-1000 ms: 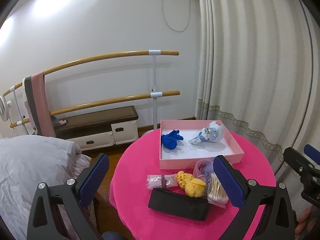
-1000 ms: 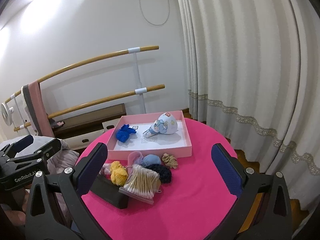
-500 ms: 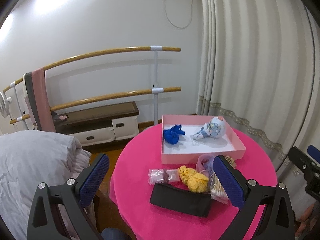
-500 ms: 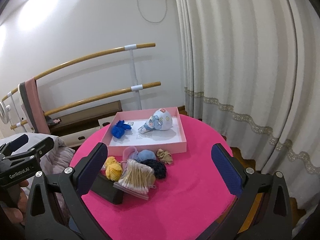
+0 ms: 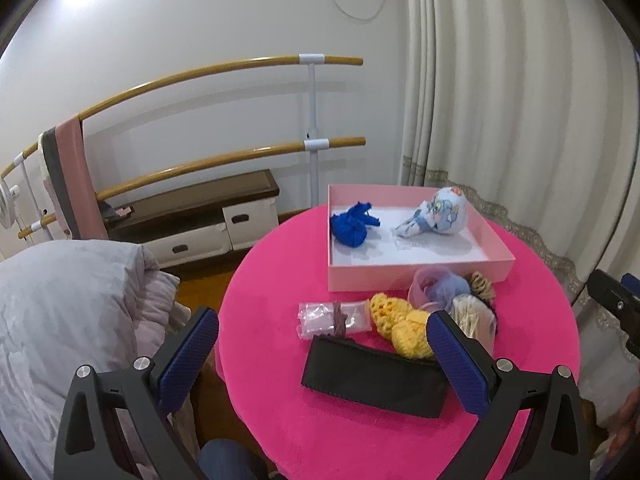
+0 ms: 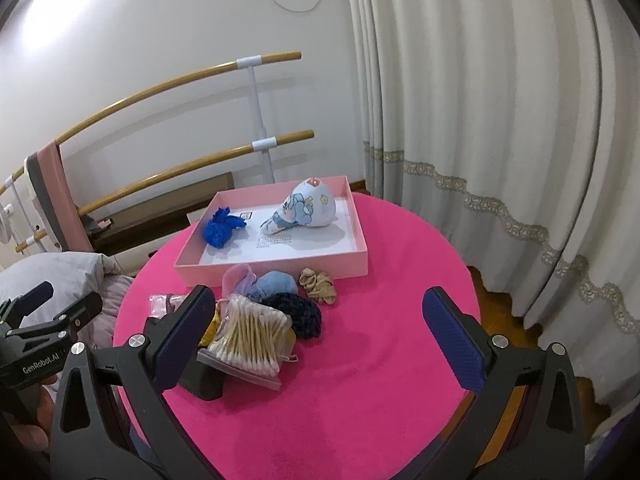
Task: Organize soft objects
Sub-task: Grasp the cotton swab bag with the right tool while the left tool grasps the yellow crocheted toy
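Observation:
A pink box (image 5: 416, 272) (image 6: 280, 266) stands at the back of the round pink table (image 6: 380, 360). In it lie a blue cloth bundle (image 5: 354, 228) (image 6: 222, 228) and a small light-blue cap (image 5: 438, 216) (image 6: 304, 210). In front of the box lie a yellow crochet piece (image 5: 404, 326), a light-blue and pink soft bundle (image 6: 272, 284), a dark-blue knit piece (image 6: 298, 314) and a beige scrunchie (image 6: 318, 284). My left gripper (image 5: 324, 356) and right gripper (image 6: 316, 338) are both open and empty above the near side of the table.
A black pouch (image 5: 376, 376), a bag of cotton swabs (image 6: 248, 338) and a small clear packet (image 5: 332, 318) lie among the soft things. A bed with grey bedding (image 5: 60, 312) is at the left. Curtains (image 6: 500, 120) hang at the right.
Both grippers have come closer to the table and tilted down, so the table objects sit lower and larger in both views. Nothing on the table has moved.

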